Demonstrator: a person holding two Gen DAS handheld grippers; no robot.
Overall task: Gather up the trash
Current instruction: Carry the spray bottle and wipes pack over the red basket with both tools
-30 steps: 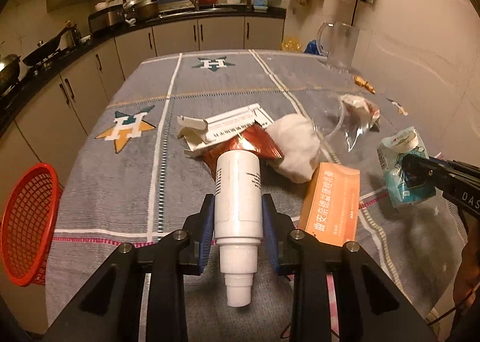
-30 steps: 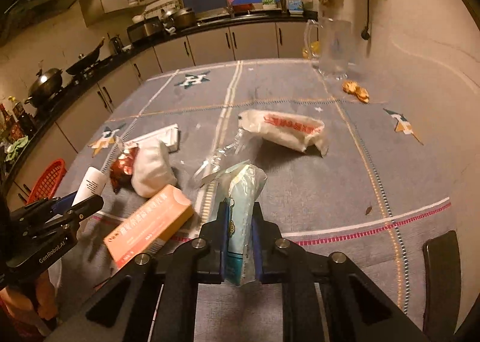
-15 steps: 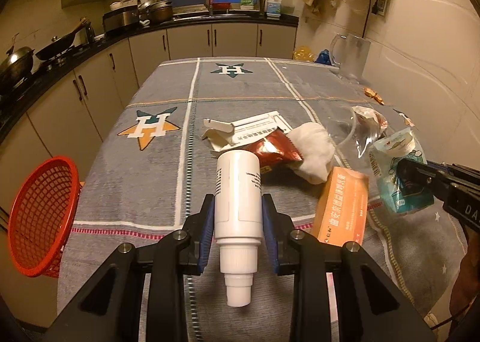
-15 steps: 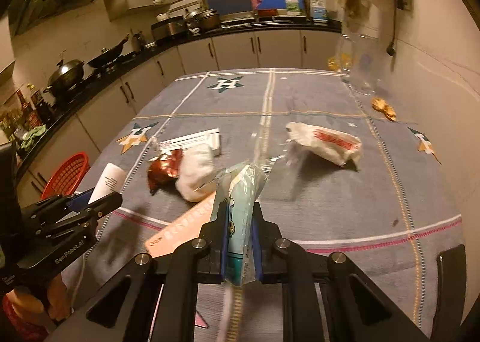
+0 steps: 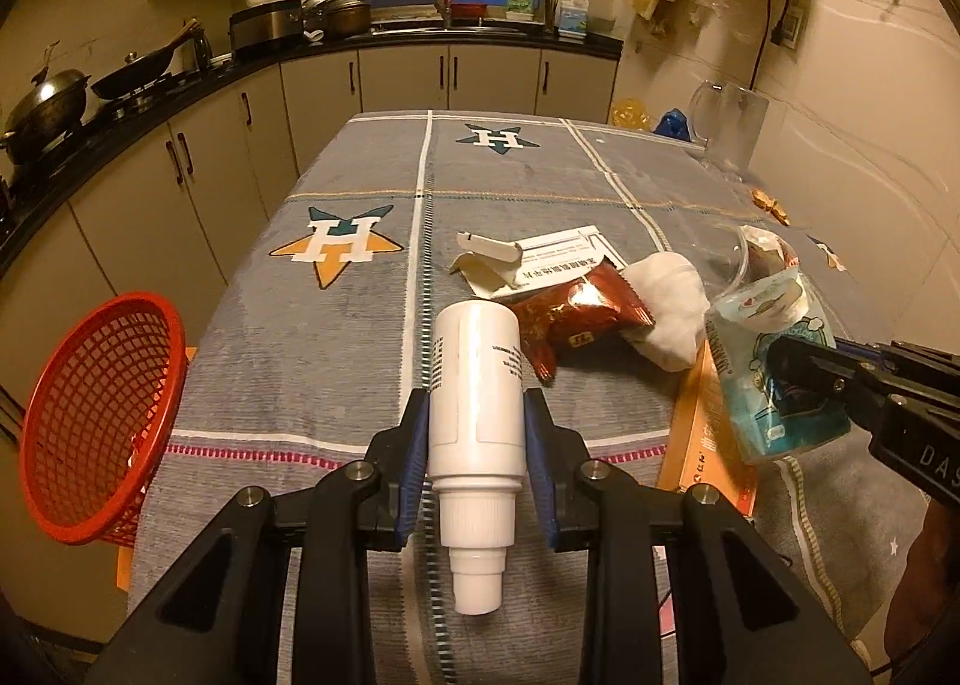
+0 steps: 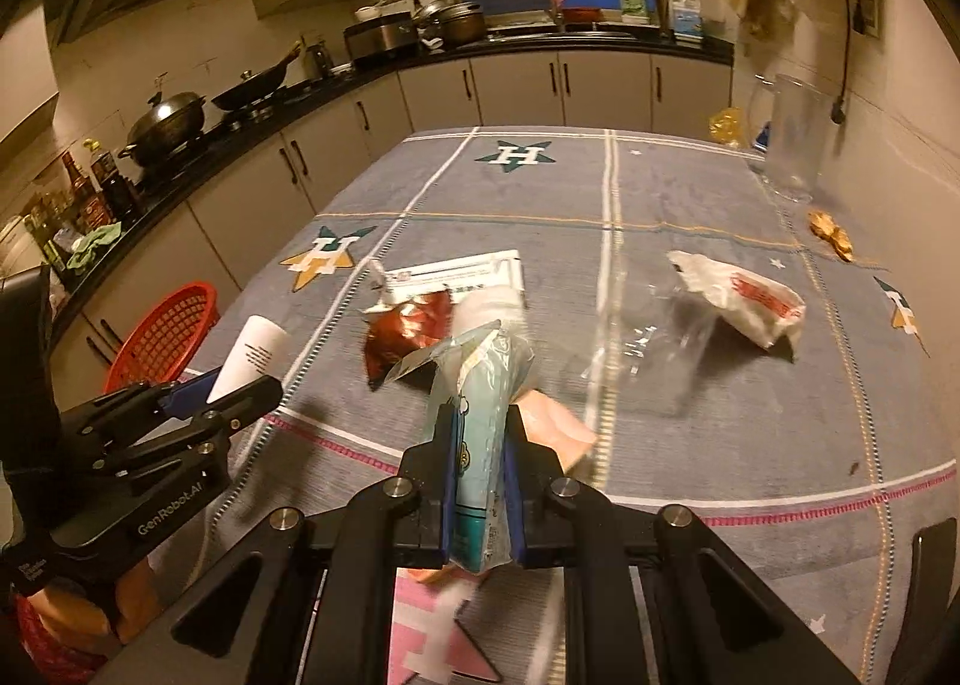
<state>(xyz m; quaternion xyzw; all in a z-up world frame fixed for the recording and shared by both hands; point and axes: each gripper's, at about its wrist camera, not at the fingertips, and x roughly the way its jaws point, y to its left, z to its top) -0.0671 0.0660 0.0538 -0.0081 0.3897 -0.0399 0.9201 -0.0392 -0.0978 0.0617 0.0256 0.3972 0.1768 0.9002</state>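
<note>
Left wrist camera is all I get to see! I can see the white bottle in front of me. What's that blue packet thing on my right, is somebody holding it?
Observer: Yes. The right gripper has its jaws shut on that teal plastic packet, squeezing it flat.
Operator: Is there trash I can't see well?
Observer: A white wrapper with red print lies on the tablecloth, far right of the pile.
Operator: Anything next to it?
Observer: Crumpled clear plastic, just left of that wrapper.
</note>
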